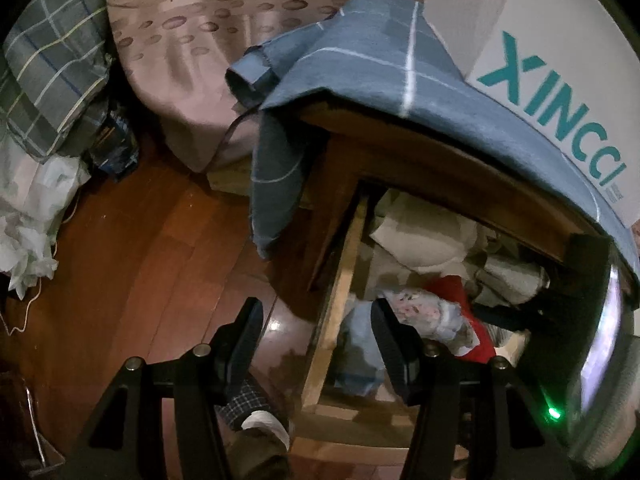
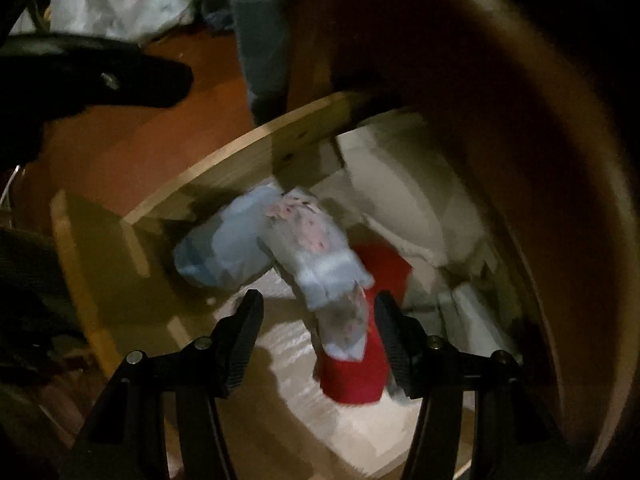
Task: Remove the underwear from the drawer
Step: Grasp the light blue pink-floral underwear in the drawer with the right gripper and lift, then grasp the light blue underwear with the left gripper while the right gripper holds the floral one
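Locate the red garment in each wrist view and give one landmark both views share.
Left wrist: the red garment lies lower right, inside the open drawer, beside the floral bundle.
Right wrist: red garment sits low centre, partly under that floral bundle.
Shared landmark: the drawer's pale wooden side.

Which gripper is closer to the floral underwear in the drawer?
Right. The right gripper has the floral underwear between its open jaws; the left gripper straddles the drawer's side wall.
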A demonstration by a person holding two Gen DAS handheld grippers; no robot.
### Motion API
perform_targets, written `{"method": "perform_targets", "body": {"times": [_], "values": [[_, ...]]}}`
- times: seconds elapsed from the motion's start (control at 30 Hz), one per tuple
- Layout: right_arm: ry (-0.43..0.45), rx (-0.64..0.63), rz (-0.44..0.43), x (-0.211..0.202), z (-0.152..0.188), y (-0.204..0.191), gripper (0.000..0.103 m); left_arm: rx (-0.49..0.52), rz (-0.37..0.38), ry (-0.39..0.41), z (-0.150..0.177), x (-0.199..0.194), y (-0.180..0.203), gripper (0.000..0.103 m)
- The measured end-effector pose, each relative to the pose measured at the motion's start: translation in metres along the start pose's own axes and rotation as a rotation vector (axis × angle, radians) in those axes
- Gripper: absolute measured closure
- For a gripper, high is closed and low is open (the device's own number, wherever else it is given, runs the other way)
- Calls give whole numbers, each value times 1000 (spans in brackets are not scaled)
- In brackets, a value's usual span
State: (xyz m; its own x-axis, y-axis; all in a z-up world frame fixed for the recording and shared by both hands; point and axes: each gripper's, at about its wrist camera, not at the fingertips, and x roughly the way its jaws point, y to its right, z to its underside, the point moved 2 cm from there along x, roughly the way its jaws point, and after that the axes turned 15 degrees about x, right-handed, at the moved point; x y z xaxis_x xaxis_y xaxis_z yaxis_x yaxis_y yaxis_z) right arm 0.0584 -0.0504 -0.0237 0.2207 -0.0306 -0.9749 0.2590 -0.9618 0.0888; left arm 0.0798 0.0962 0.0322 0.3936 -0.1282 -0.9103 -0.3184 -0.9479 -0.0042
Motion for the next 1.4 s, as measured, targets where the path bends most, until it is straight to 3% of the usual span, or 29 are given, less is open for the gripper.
{"method": "perform_targets", "body": {"times": [0.07,0.17,0.37,0.5,0.53,0.7,1.03,1.17,1.27,1.4], "values": [[-13,-30,17,12,-6,-1,49,-17,11,-6,1,2,-5,46],[-33,-60,2,30,-13,-2,48,-33,-36,0,1,0,-13,46],[-65,-85,1,60,-20,-7,50,-61,-29,-33,3,7,-19,46],[-72,-74,-5,64,-19,-3,66,-82,-23,-54,4,11,-20,46],[-82,-70,-4,64,-17,-2,74,-83,-18,-66,4,14,-20,46],[-96,-33,7,50,-1,2,78,-52,-24,-73,5,16,-14,46],[-27,211,-99,7,41,42,80,95,-22,-120,5,33,25,45],[21,362,-162,-3,59,56,80,111,-15,-138,5,37,35,45],[71,457,-153,-17,71,73,80,120,-2,-152,5,41,40,45],[108,637,-183,-28,87,103,80,115,55,-191,5,52,49,46]]}}
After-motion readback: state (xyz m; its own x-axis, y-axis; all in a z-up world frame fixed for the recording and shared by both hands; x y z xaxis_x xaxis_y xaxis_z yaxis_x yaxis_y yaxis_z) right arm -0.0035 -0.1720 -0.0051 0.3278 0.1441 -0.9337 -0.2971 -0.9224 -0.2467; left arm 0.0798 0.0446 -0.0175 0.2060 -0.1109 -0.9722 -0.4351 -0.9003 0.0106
